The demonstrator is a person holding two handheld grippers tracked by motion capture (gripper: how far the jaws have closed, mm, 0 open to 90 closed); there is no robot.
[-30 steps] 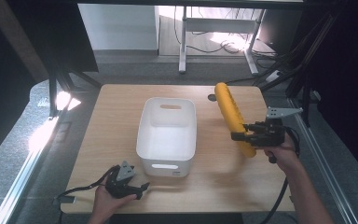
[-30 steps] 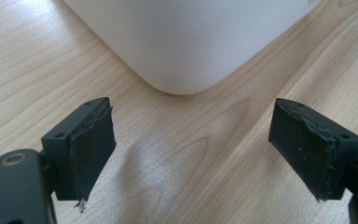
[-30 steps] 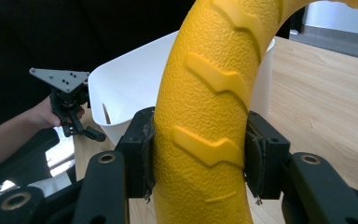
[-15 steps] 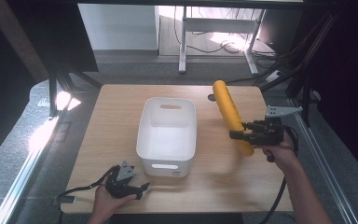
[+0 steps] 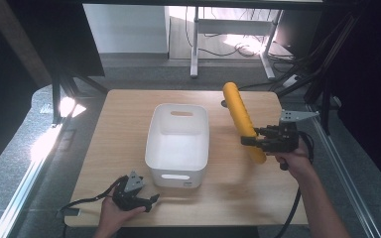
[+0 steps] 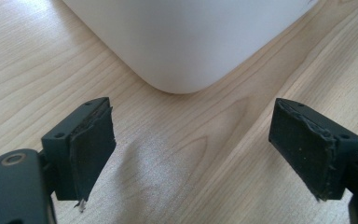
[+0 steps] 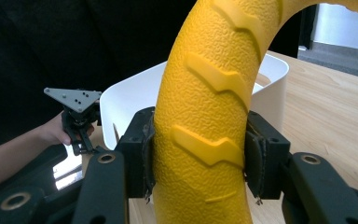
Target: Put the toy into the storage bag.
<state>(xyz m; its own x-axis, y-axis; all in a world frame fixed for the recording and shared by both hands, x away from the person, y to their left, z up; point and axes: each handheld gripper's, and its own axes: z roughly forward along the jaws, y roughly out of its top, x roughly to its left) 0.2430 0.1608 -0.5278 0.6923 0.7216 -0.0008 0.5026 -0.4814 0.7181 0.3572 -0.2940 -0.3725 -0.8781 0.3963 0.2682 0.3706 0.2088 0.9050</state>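
left gripper at 7 o'clock, jaws wide, empty, resting by the white bin's near corner | bin mid-table | right gripper at 3 o'clock, jaws clamped on the yellow ring (ridged, rubbery); we judge it bound for the bin; we should lift it over the rim, centre it, then release

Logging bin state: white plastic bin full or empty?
Empty. The white plastic bin shows a bare white floor in the high view; nothing lies inside.

Right tool on yellow ring (edge-on) beside white bin; left tool on table
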